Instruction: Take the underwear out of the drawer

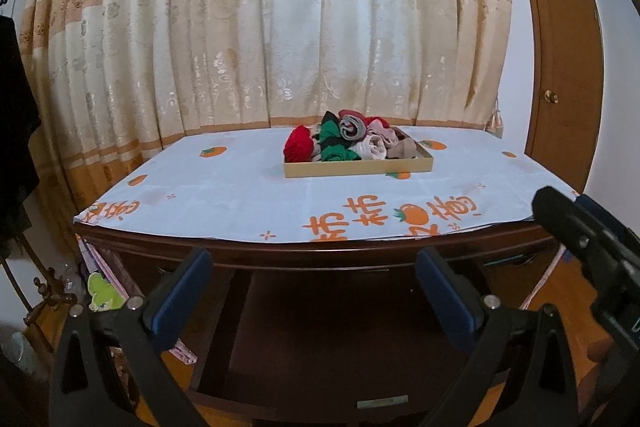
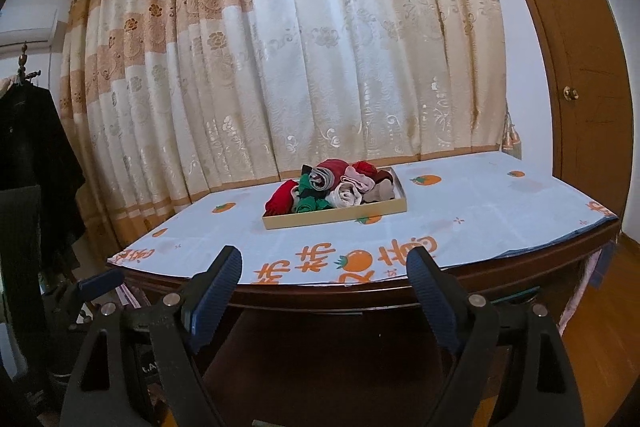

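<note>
The rolled underwear, a heap of red, green, grey, pink and cream fabric bundles [image 1: 346, 143], sits piled in a shallow tan cardboard tray serving as the drawer [image 1: 358, 169], just above the middle of both frames. The tray's long axis runs left to right across the view, its long front wall facing the cameras, and it rests toward the back of the worktop [image 1: 224, 195], a dark wooden desk covered by a pale blue cloth printed with orange persimmons.

From either gripper the pile lies straight ahead and higher up, well apart, beyond the worktop's near edge. The left gripper [image 1: 314, 301] hangs below that edge with its blue-padded fingers [image 1: 182, 291] spread wide and holding nothing. The right gripper [image 2: 324, 299] is likewise spread and empty, but its tips already overlap the cloth's front edge, so I judge the right hand slightly nearer; in the left view it shows at the right edge of the frame.

Large orange Chinese characters run along the cloth's front edge, seen upside down; I cannot read them with confidence. A small metal plate at the bottom of the left view is too blurred to read.

A cream and orange floral curtain [image 1: 256, 27] hangs behind, with a brown wooden door [image 1: 568, 75] at the right of the frame
</note>
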Available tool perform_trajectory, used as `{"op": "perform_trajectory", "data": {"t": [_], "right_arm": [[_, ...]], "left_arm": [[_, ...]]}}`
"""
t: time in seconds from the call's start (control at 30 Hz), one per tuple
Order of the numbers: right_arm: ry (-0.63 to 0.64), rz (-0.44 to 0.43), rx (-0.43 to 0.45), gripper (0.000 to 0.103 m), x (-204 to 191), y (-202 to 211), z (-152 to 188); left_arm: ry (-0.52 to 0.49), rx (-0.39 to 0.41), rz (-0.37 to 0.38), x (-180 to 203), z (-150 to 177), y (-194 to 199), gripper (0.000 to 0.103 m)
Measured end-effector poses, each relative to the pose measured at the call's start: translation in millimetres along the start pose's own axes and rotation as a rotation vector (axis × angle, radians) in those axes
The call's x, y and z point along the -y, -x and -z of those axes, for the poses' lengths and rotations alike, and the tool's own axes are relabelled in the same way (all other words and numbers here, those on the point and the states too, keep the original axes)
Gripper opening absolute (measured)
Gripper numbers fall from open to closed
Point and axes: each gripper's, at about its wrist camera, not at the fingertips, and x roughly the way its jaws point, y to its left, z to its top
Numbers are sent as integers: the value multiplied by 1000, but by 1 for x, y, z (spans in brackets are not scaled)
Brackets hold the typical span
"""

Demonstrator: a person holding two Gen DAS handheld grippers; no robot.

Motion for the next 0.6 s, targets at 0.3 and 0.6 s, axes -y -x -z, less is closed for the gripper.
{"op": "perform_trajectory", "data": {"t": [0.3, 0.6], "right_arm": [[-8, -12, 13, 87, -2, 11, 1], [-1, -17, 15, 87, -6, 16, 1]], "left_arm": [[-9, -10, -3, 2, 6, 8, 103], [-19, -8, -23, 2, 10, 14, 103]]}}
